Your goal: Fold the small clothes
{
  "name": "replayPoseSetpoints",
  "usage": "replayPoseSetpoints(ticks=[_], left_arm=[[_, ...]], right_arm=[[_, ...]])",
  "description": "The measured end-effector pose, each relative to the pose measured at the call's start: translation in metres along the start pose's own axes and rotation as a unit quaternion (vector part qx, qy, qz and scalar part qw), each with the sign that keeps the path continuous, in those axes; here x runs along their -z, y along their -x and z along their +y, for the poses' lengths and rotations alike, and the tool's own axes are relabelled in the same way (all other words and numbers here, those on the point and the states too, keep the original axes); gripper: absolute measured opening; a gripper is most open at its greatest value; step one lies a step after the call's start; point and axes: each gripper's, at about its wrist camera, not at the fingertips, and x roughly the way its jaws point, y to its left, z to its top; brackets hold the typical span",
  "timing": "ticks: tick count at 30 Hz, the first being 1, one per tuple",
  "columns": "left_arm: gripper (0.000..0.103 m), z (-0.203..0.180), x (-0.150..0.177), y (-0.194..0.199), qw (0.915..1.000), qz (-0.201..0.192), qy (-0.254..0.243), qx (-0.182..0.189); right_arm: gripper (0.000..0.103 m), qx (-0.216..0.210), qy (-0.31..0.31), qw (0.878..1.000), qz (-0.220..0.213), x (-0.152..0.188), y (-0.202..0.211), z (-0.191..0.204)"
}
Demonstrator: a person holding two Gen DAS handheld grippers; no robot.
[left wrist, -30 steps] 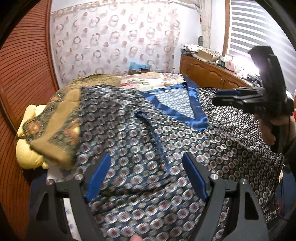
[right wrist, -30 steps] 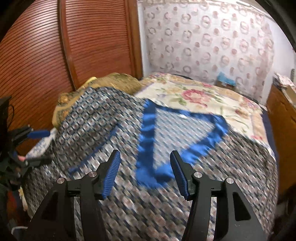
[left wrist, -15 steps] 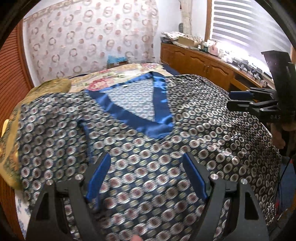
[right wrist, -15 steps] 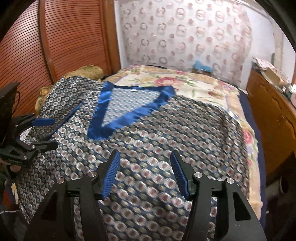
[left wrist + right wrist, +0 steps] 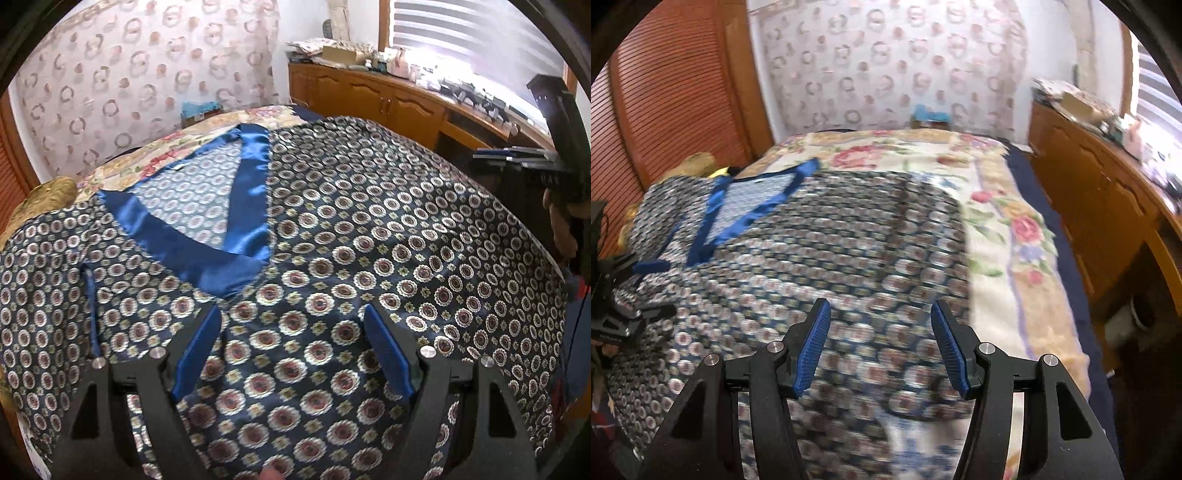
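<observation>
A dark navy garment [image 5: 351,240] with round medallion print and a shiny blue V-neck trim [image 5: 251,192] lies spread flat on the bed. It also shows, blurred, in the right wrist view [image 5: 831,251]. My left gripper [image 5: 291,350] is open and empty, low over the garment's front just below the neck trim. My right gripper [image 5: 881,343] is open and empty above the garment's right part. The right gripper shows in the left wrist view [image 5: 517,158] at the far right, off the garment's edge. The left gripper shows at the left edge of the right wrist view [image 5: 635,280].
A floral bedspread [image 5: 1008,236] covers the bed under the garment. A wooden cabinet [image 5: 1108,206] with clutter on top runs along the right. A slatted wooden door [image 5: 676,103] stands at the left. A gold cushion [image 5: 44,195] lies by the garment's left shoulder.
Both grippers have swung to the right over the garment. The neck trim has shifted left in both views. Both stay open and empty.
</observation>
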Motion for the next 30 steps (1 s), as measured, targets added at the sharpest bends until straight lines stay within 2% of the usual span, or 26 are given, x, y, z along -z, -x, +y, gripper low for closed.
replayPoseSetpoints(ticks=[6, 15, 18, 20, 22, 25, 26, 30], left_arm=[[0.080, -0.011, -0.006, -0.011, 0.9999, 0.008, -0.014, 0.006], [0.080, -0.011, -0.004, -0.018, 0.9997, 0.011, -0.003, 0.020], [0.081, -0.011, -0.004, -0.019, 0.9997, 0.012, -0.005, 0.019], [0.086, -0.011, -0.004, -0.021, 0.9997, 0.013, -0.006, 0.021], [0.087, -0.012, -0.004, -0.022, 0.9996, 0.014, -0.007, 0.022], [0.089, -0.012, -0.005, -0.024, 0.9996, 0.015, -0.008, 0.021], [0.089, -0.013, -0.005, -0.024, 0.9996, 0.015, -0.009, 0.020], [0.091, -0.012, -0.006, -0.026, 0.9997, 0.016, -0.008, 0.018]], right_arm=[[0.058, 0.013, -0.050, 0.999, 0.013, 0.007, -0.004, -0.043], [0.056, -0.032, -0.111, 0.991, 0.065, 0.029, -0.022, -0.077], [0.042, -0.058, -0.120, 0.989, 0.068, 0.032, -0.023, -0.077], [0.030, -0.068, -0.120, 0.988, 0.067, 0.032, -0.021, -0.073], [0.025, -0.061, -0.112, 0.990, 0.063, 0.031, -0.019, -0.069], [0.008, -0.032, -0.089, 0.994, 0.054, 0.028, -0.013, -0.062], [0.004, -0.024, -0.083, 0.995, 0.051, 0.027, -0.011, -0.062], [0.001, -0.012, -0.053, 0.998, 0.030, 0.022, 0.002, -0.053]])
